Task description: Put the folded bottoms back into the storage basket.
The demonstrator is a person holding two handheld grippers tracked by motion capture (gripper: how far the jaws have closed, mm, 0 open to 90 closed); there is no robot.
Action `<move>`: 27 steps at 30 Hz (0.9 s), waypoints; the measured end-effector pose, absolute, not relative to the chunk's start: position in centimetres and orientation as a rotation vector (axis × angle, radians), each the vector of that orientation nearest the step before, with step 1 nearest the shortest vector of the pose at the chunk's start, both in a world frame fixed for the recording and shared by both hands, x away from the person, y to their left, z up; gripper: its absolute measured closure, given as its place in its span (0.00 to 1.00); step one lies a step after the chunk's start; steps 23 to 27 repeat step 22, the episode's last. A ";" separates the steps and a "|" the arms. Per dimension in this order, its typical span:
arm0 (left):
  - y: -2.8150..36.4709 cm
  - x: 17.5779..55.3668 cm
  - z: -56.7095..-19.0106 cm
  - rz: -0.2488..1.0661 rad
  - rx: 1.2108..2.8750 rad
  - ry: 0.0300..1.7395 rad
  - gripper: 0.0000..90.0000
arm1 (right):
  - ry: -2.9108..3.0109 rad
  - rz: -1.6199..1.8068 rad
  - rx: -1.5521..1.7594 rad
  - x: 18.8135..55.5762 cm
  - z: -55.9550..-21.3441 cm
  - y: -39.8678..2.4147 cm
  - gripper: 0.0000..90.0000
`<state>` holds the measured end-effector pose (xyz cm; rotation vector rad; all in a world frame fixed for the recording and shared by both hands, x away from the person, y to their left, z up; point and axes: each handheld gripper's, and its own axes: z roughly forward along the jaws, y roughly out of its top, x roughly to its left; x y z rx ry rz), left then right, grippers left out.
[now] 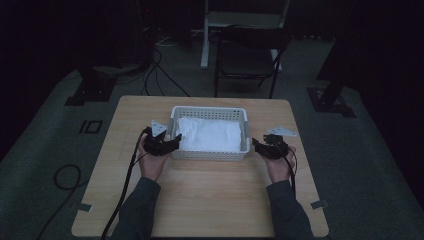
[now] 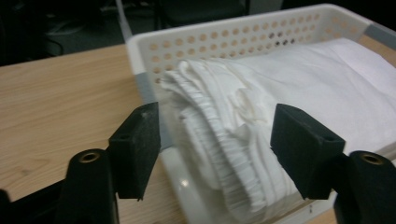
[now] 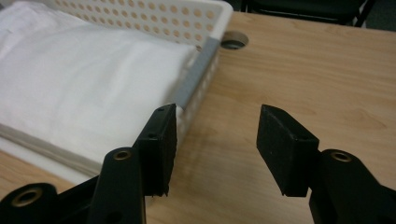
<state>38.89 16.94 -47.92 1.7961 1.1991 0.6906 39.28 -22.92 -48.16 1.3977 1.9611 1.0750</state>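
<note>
The white cloth [image 2: 261, 107] overhangs the basket [image 2: 243, 39] rim between the spread left claw [image 2: 219, 140]; right claw [image 3: 215, 147] released over bare table [image 3: 303, 70].

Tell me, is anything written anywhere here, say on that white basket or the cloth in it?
None: no word, number or sign shows on the white basket, the folded white cloth, the wooden table or the black jaws of either gripper.

Cloth [image 1: 210, 134] in basket [image 1: 209, 155] — mid-table [image 1: 200, 200]
</note>
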 end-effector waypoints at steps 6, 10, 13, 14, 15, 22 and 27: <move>18.3 38.1 -48.5 0.706 1.783 1.226 0.37 | 1.952 1.075 1.451 38.5 -49.4 -24.4 0.52; 19.2 37.2 -48.8 0.717 1.778 1.241 0.37 | 1.947 1.067 1.487 38.3 -50.3 -25.4 0.51; 19.9 36.5 -49.2 0.719 1.772 1.251 0.37 | 1.947 1.040 1.503 38.1 -50.8 -26.1 0.50; 20.0 36.5 -49.3 0.713 1.776 1.256 0.37 | 1.946 1.035 1.514 38.0 -51.0 -26.3 0.51; 20.2 36.6 -49.3 0.701 1.787 1.261 0.37 | 1.944 1.030 1.523 38.0 -51.2 -26.6 0.51; 21.8 36.3 -50.2 0.695 1.812 1.319 0.35 | 1.946 0.952 1.550 37.8 -52.5 -27.7 0.54; 21.8 36.3 -50.2 0.695 1.812 1.319 0.35 | 1.946 0.952 1.550 37.8 -52.5 -27.7 0.54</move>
